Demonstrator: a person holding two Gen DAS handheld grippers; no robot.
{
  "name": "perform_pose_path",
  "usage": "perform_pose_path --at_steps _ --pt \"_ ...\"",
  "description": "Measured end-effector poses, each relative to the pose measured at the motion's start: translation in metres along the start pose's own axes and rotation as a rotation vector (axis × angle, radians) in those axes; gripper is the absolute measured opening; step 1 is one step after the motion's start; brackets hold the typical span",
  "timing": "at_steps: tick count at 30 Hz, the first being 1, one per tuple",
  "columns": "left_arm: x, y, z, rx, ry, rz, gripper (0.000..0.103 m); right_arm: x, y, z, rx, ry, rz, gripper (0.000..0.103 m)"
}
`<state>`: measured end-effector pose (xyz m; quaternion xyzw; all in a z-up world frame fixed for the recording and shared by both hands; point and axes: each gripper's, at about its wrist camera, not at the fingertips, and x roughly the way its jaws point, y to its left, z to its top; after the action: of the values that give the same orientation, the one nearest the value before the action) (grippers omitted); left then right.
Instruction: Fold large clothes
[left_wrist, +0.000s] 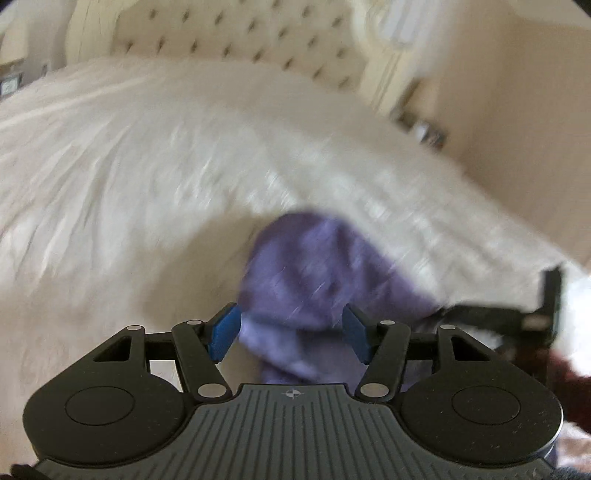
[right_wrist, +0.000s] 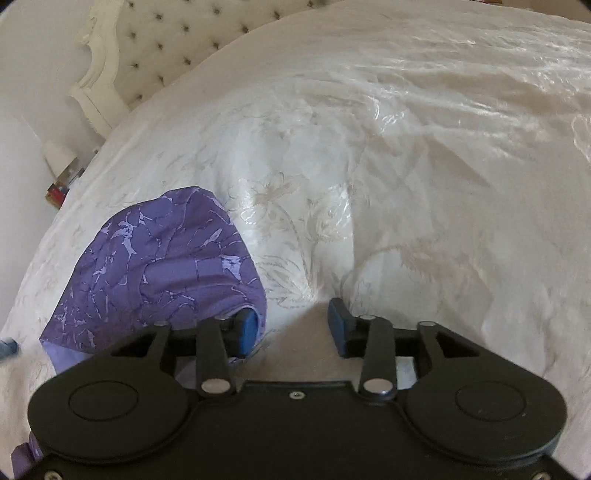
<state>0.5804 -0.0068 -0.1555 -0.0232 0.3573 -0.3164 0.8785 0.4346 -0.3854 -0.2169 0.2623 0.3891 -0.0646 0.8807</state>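
Note:
A purple patterned garment (right_wrist: 166, 266) lies bunched on the white bedspread (right_wrist: 406, 184), at the lower left of the right wrist view. My right gripper (right_wrist: 293, 326) stands open just to its right. Its left blue pad (right_wrist: 247, 332) is at the cloth's edge, and only bedspread shows between the fingers. The left wrist view is blurred. There the same garment (left_wrist: 314, 273) sits just beyond my left gripper (left_wrist: 291, 332), which is open with its blue pads apart on either side of the cloth's near end. I see no pad pressing on it.
A cream tufted headboard (right_wrist: 155, 48) stands at the far end of the bed, also visible as the headboard (left_wrist: 240, 33). Small items (right_wrist: 61, 173) sit on a stand beside the bed's left edge. A black device (left_wrist: 517, 317) and a dark red sleeve (left_wrist: 569, 387) show at the right.

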Motion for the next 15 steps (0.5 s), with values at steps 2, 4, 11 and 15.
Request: perform_pose_path --at_steps 2,4,11,15 --pt "0.005 -0.004 0.009 0.004 -0.013 0.052 0.06 0.0 0.003 0.001 -0.043 0.005 -0.007 0.051" --pt "0.025 -0.006 0.016 0.0 0.008 0.104 0.06 0.006 0.001 0.005 -0.059 0.009 -0.009 0.053" --pt "0.109 -0.016 0.001 0.045 0.213 0.221 0.059 0.005 0.0 0.01 -0.082 0.032 -0.021 0.062" --pt "0.129 -0.017 -0.016 0.093 0.282 0.223 0.059 -0.007 0.012 0.01 -0.15 0.064 -0.056 0.07"
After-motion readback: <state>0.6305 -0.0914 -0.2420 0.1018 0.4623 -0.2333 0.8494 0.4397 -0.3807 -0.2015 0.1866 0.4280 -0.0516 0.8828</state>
